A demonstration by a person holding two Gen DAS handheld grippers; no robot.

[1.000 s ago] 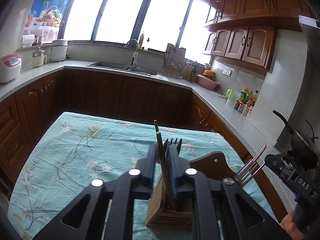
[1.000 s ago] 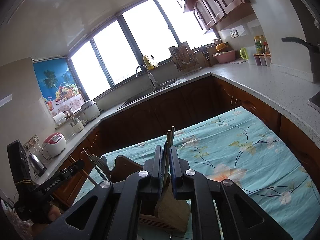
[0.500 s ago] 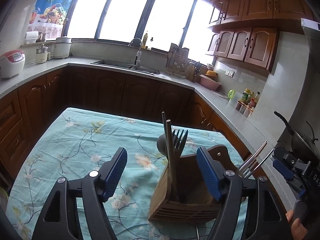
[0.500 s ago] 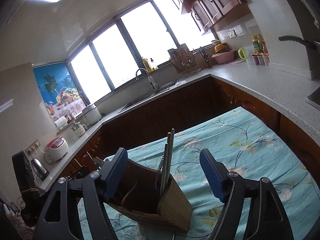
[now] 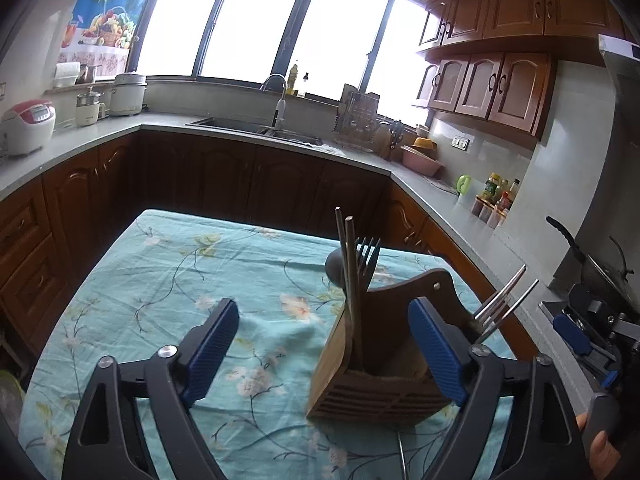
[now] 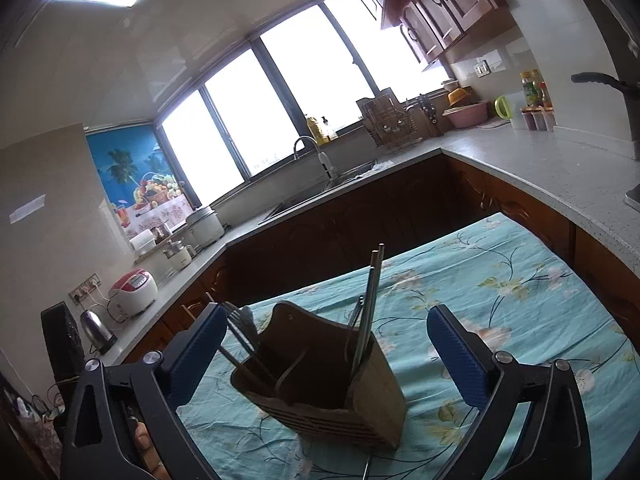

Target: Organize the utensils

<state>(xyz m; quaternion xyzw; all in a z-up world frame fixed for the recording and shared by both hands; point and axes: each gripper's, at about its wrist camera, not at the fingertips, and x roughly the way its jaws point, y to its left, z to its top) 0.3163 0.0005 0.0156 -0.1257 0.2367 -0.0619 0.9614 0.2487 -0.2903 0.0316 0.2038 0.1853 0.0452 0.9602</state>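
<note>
A wooden utensil holder point(image 5: 376, 364) point(image 6: 320, 380) stands on the turquoise flowered tablecloth point(image 5: 168, 280). Its left compartment holds brown chopsticks point(image 5: 349, 272), a fork point(image 5: 368, 254) and a dark spoon point(image 5: 333, 268). Metal chopsticks point(image 6: 372, 300) lean in the other compartment. My left gripper point(image 5: 322, 312) is opening, its blue pads wide apart and pressing on nothing; the holder sits by its right pad. My right gripper point(image 6: 326, 316) is opening too, with the holder between its fingers and clear of both pads.
A thin metal rod point(image 5: 400, 452) lies on the cloth in front of the holder. Brown cabinets and a grey counter point(image 5: 440, 196) ring the table, with a sink point(image 5: 256, 126), rice cookers point(image 5: 24, 124) and a pan point(image 5: 592, 264). A hand point(image 6: 148, 452) shows at lower left.
Both grippers were shut on chopsticks above the holder; both have let go and spread wide. The chopsticks now stand in the holder. The left gripper has drifted left of the holder.
</note>
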